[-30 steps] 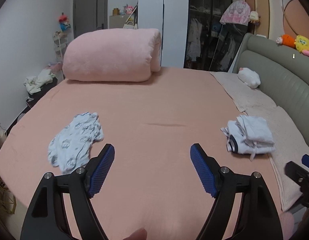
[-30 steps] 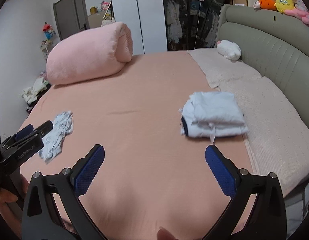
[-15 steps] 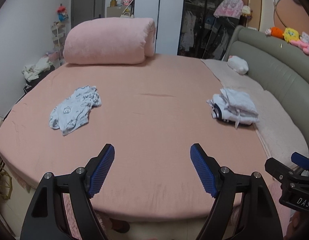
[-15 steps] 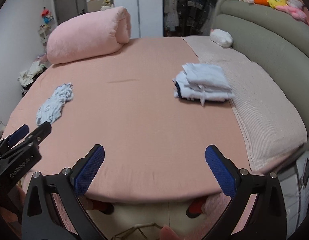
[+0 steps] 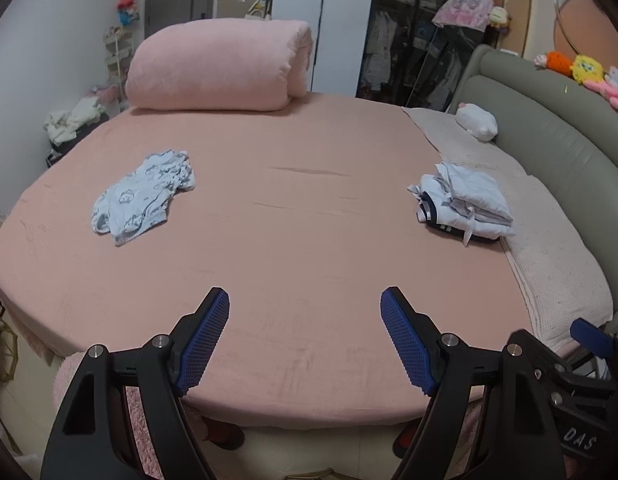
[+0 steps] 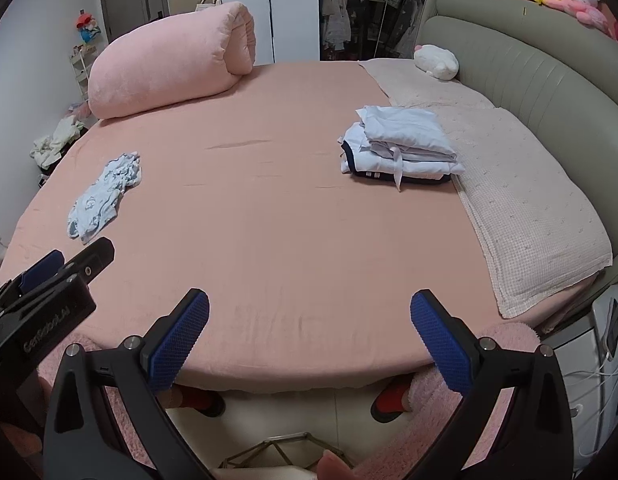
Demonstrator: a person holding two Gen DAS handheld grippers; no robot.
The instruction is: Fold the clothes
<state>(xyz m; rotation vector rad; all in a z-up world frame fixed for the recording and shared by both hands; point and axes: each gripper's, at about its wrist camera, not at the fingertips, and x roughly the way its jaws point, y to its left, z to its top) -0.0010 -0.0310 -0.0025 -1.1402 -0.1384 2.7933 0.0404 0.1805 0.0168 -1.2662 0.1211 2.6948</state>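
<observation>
My left tongs (image 5: 305, 336) stand wide apart with nothing between the blue pads, poised over the near edge of the bed (image 5: 309, 248), and my right tongs (image 6: 309, 336) are spread just as wide and equally empty above the same edge. The unfolded patterned garment (image 5: 143, 196) lies crumpled on the left side of the pink sheet, well apart from both tongs; from my left camera it sits fairly close and I can make out its printed figures, while from the right camera the same garment (image 6: 105, 196) is smaller and further off to the left. The folded stack of pale clothes (image 5: 465, 208) rests on the right, at the border where the pink sheet meets the waffle-textured blanket (image 5: 549, 264); the right view looks down on its top and shows the dark trim at its near-left corner and a loose white tie hanging toward me. A rolled pink duvet (image 5: 217, 66) lies across the far left of the bed, and a small white plush (image 6: 437, 62) sits far right against the grey headboard (image 6: 549, 76). Only the right view shows red slippers (image 6: 389, 400) on the floor below the bed edge and a white charger unit (image 6: 605, 344) at the right. Each camera catches the other tongs at its margin.
</observation>
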